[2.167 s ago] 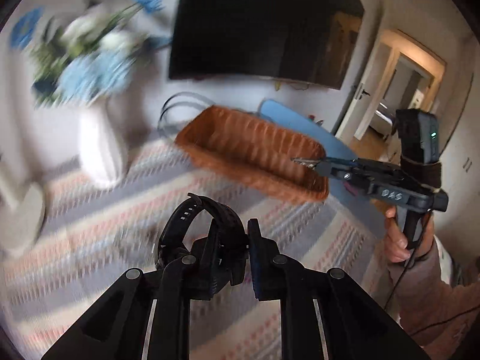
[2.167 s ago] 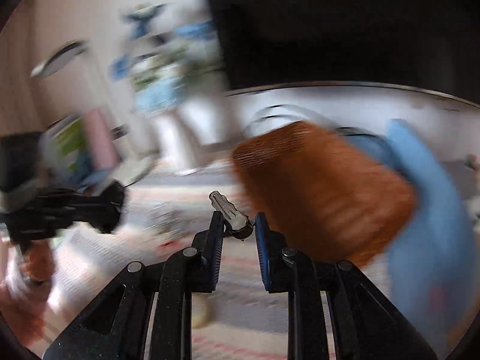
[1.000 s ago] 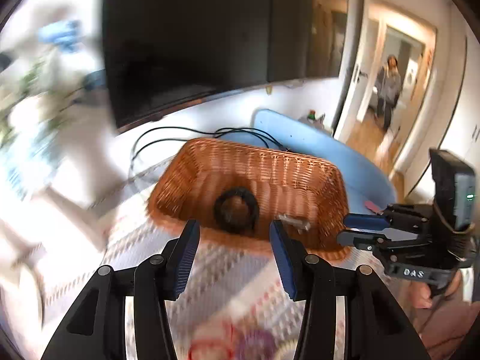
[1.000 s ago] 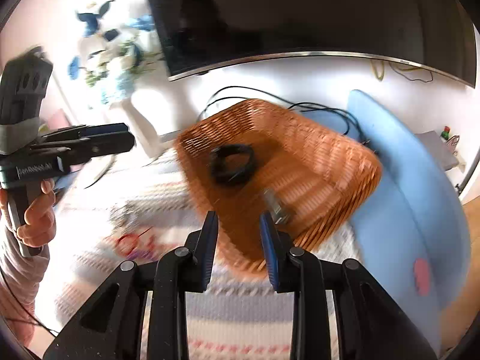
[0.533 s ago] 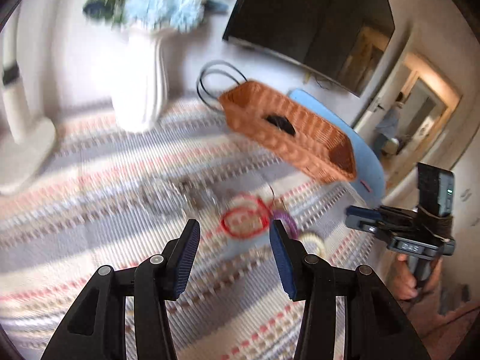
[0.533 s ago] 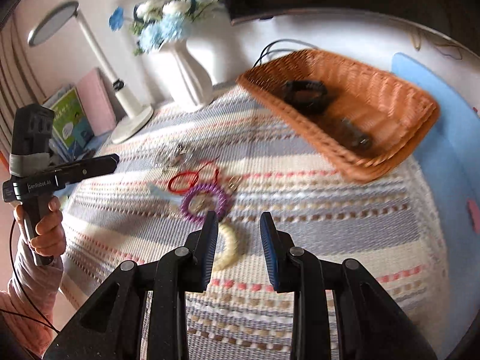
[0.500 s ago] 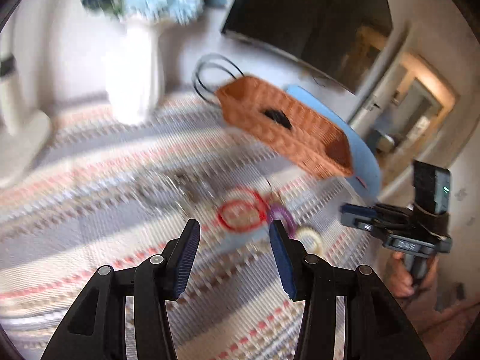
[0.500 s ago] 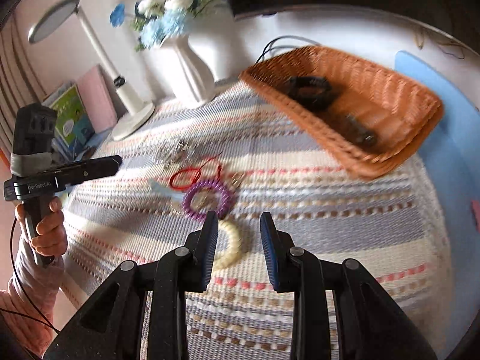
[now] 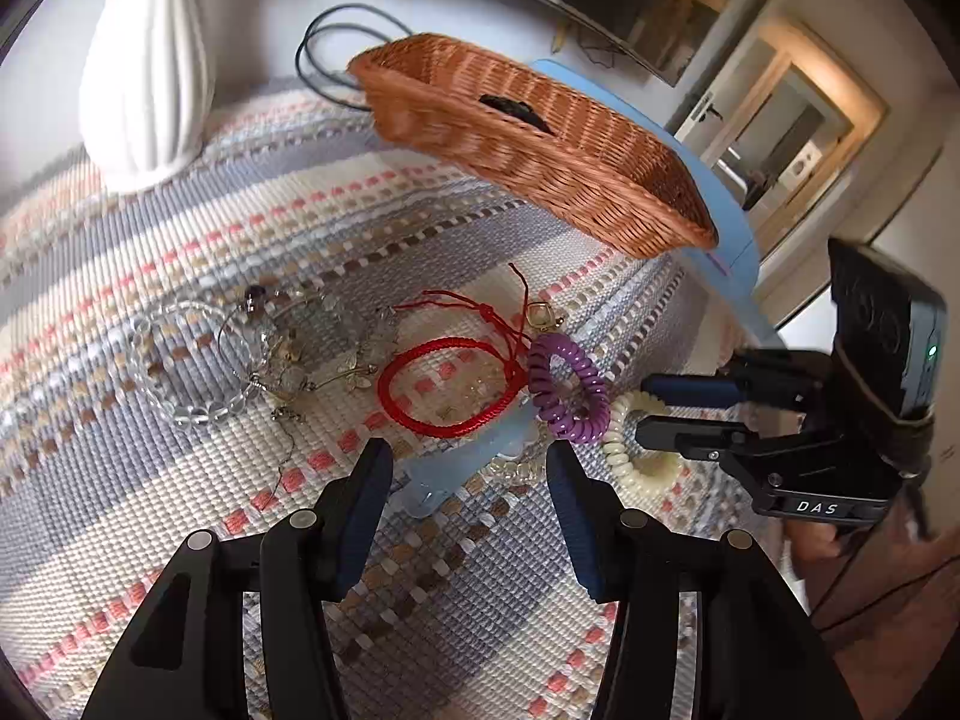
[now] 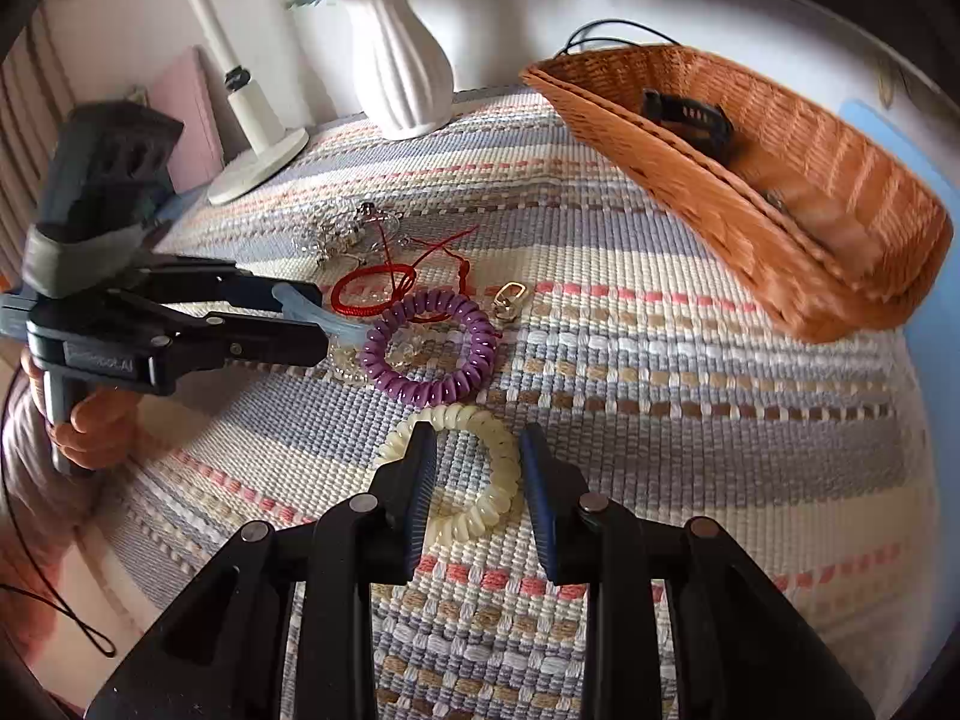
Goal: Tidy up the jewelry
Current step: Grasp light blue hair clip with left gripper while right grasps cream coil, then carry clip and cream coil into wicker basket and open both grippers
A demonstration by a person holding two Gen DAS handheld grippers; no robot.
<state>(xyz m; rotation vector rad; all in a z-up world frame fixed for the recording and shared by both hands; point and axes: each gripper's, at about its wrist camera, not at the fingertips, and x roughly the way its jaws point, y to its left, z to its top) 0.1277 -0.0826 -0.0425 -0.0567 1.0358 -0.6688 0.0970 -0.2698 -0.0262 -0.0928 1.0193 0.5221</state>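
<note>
I see a pile of jewelry lying flat on the striped woven mat. A red cord bracelet (image 9: 447,387) makes a ring, with its loose ends trailing up. A purple plastic coil band (image 9: 567,387) touches its right side. A cream coil band (image 10: 474,474) lies just beside the purple one. Clear glass bead bracelets (image 9: 198,360) sit in a tangle on the left. The orange wicker basket (image 10: 798,240) already has a black watch (image 10: 687,114) inside.
</note>
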